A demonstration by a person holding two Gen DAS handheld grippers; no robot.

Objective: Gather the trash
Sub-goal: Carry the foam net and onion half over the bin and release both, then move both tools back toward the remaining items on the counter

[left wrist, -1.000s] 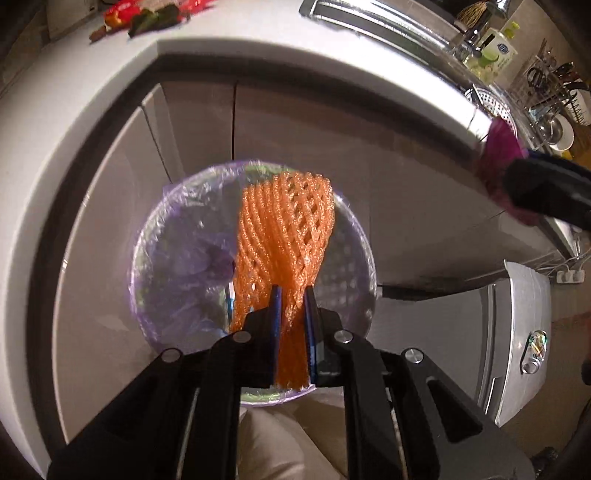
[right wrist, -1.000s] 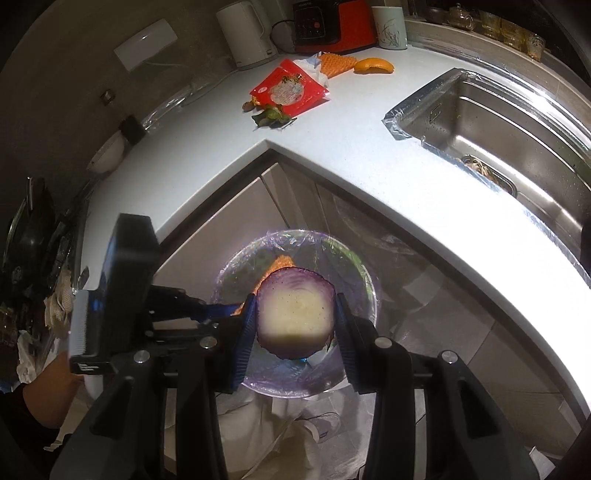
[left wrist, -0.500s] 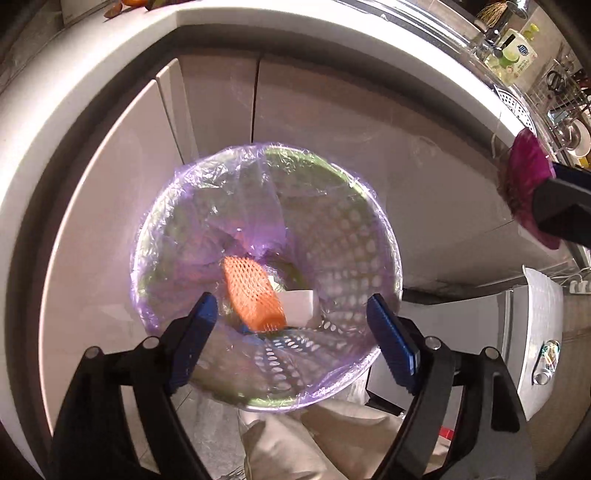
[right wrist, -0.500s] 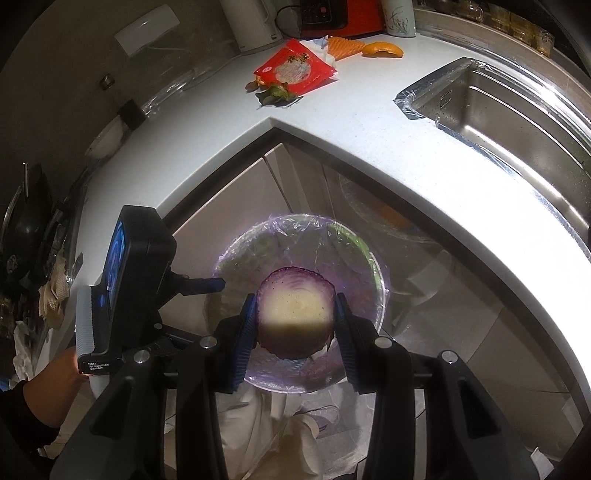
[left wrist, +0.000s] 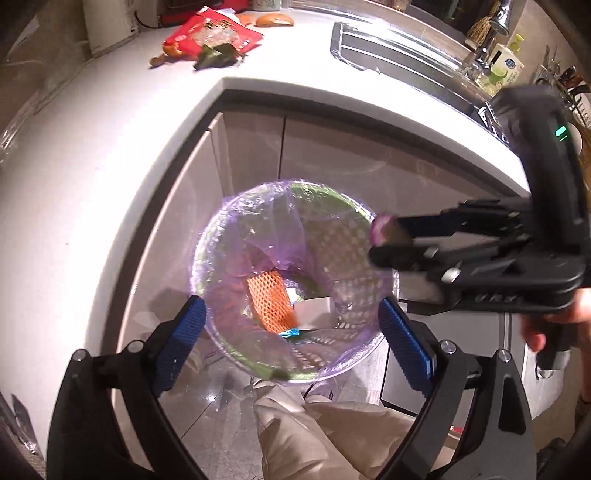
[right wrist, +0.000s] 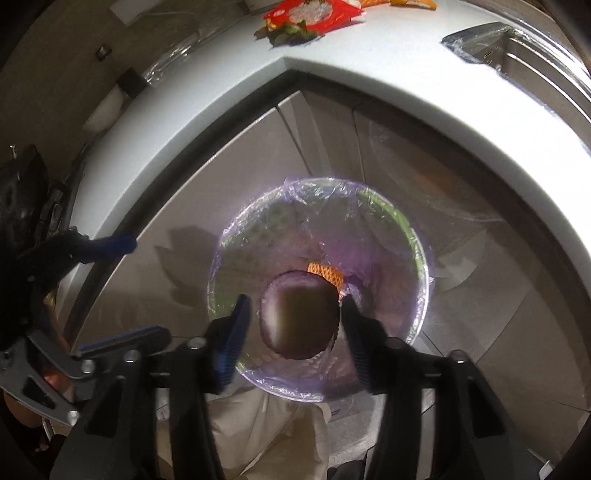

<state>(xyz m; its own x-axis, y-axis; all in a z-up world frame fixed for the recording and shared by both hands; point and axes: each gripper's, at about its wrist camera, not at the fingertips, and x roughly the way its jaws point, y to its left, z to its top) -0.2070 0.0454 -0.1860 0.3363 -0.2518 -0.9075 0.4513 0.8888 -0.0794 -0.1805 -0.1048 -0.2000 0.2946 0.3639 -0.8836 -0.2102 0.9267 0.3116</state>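
A round bin (left wrist: 332,236) lined with a purple bag stands on the floor below the counter corner; it also shows in the right wrist view (right wrist: 413,236). An orange foam net (left wrist: 271,301) lies at its bottom beside white and blue scraps. My left gripper (left wrist: 293,343) is open and empty above the bin's near rim. My right gripper (right wrist: 295,317) holds a purple-skinned vegetable slice (right wrist: 299,319) over the bin; the jaws look slightly parted from it. In the left wrist view the right gripper (left wrist: 384,240) reaches in from the right.
A white counter (left wrist: 92,155) wraps around the corner above grey cabinet doors (left wrist: 325,151). On the counter lie a red wrapper (left wrist: 210,37), green leaf scraps (left wrist: 218,59) and an orange peel (left wrist: 275,20). A steel sink (left wrist: 399,44) is at the right.
My left gripper opened and let the orange net fall into the bin, then pulled back. My right gripper moved over the bin with the slice, and its jaws have begun to part.
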